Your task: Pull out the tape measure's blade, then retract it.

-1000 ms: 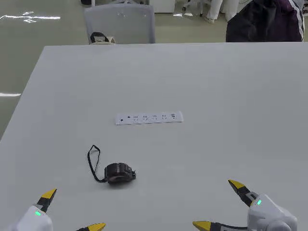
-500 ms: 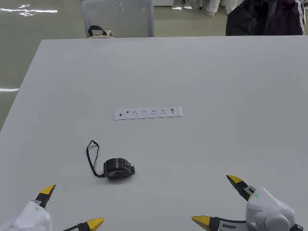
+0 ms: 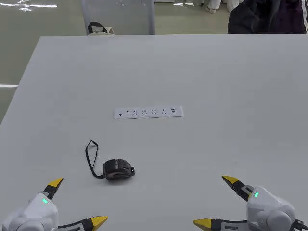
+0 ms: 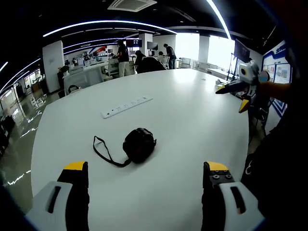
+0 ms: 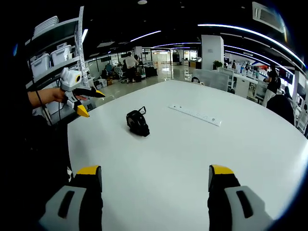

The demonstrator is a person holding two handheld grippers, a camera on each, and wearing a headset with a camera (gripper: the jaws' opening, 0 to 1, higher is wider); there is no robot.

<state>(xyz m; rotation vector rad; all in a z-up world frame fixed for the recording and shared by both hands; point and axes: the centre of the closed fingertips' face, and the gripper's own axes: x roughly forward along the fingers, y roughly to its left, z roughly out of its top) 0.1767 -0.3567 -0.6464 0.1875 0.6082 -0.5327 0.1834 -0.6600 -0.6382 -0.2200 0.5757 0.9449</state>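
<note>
A dark tape measure [image 3: 117,169] with a black wrist loop [image 3: 90,159] lies on the white table [image 3: 216,86], blade fully in. It also lies ahead in the left gripper view as the tape measure [image 4: 139,144] and farther off as the tape measure [image 5: 137,122] in the right gripper view. My left gripper [image 3: 77,202] hovers open at the near left edge, short of the tape measure. My right gripper [image 3: 215,202] is open at the near right, well away from it. Each gripper holds nothing. The right gripper [image 4: 236,94] and the left gripper [image 5: 85,101] each appear in the other's view.
A white power strip [image 3: 148,112] lies flat in the table's middle, beyond the tape measure. A grey chair [image 3: 118,17] stands at the far edge, and a person in dark clothes [image 3: 267,17] is at the far right corner.
The head camera has tipped slightly, shifting the scene. My left gripper has risen a little into view and both grippers have edged inward. The tape measure has not moved.
</note>
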